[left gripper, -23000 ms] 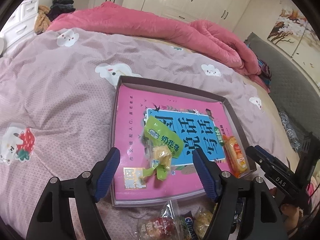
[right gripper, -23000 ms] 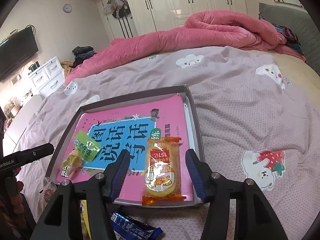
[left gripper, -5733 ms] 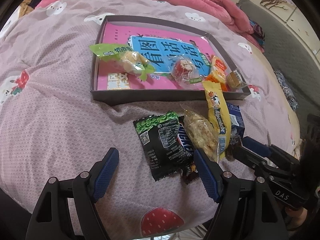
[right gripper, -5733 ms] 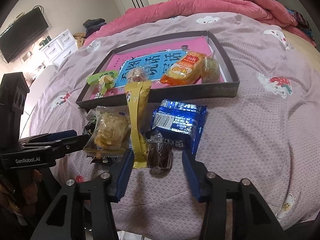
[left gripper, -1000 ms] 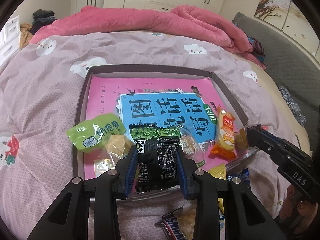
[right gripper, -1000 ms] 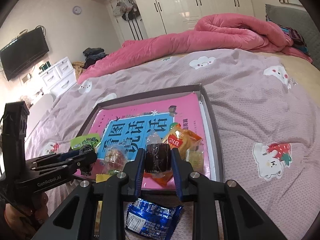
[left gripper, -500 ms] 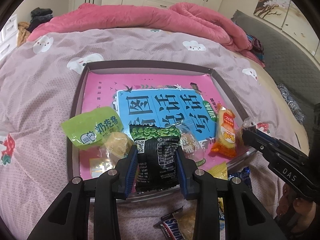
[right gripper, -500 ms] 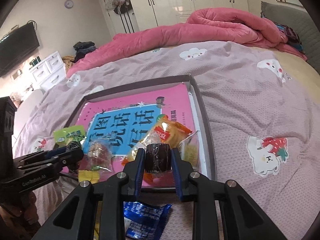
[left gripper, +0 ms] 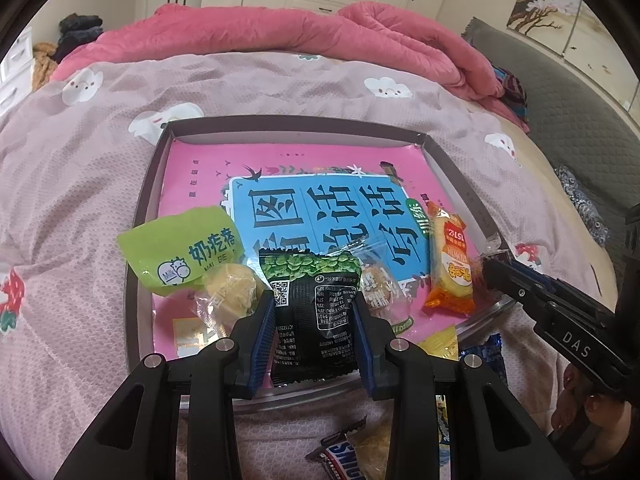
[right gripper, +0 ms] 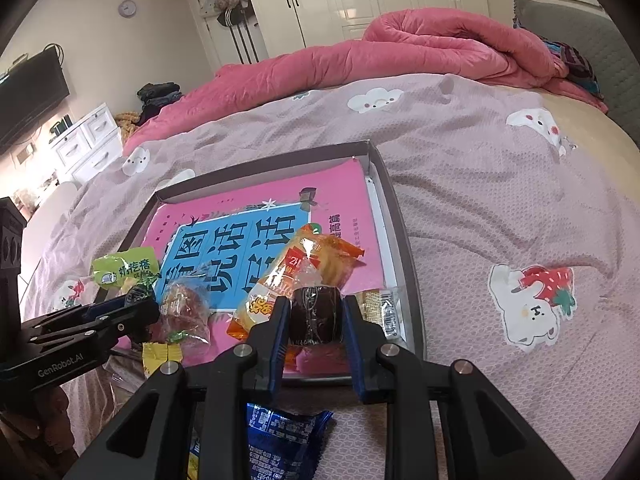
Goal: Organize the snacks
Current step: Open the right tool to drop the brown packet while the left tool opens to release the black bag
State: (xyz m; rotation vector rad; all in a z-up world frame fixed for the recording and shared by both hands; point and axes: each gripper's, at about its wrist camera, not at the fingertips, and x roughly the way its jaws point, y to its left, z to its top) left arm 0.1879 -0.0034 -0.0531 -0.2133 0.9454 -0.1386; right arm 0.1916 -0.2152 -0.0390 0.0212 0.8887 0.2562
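Note:
A shallow grey box [left gripper: 148, 200] lined with a pink and blue booklet lies on the bed; it also shows in the right wrist view [right gripper: 404, 248]. My left gripper [left gripper: 315, 320] is shut on a black and green pea packet [left gripper: 312, 312], held over the box's near edge. My right gripper [right gripper: 314, 322] is shut on a dark brown wrapped cake [right gripper: 316, 314], held over the box's near right corner. Inside the box lie a green milk snack bag [left gripper: 180, 252], an orange cake packet [left gripper: 452, 268] and a clear-wrapped round snack [right gripper: 184, 312].
Loose snacks lie on the bedsheet before the box: a blue packet [right gripper: 280, 444], a Snickers bar [left gripper: 344, 456] and a yellow wrapper [right gripper: 160, 354]. A pink duvet [left gripper: 304, 32] is heaped at the far side. White drawers [right gripper: 88, 140] stand at the left.
Both grippers have moved slightly forward over the box's near edge, each still holding its snack. The snacks inside the box have not moved.

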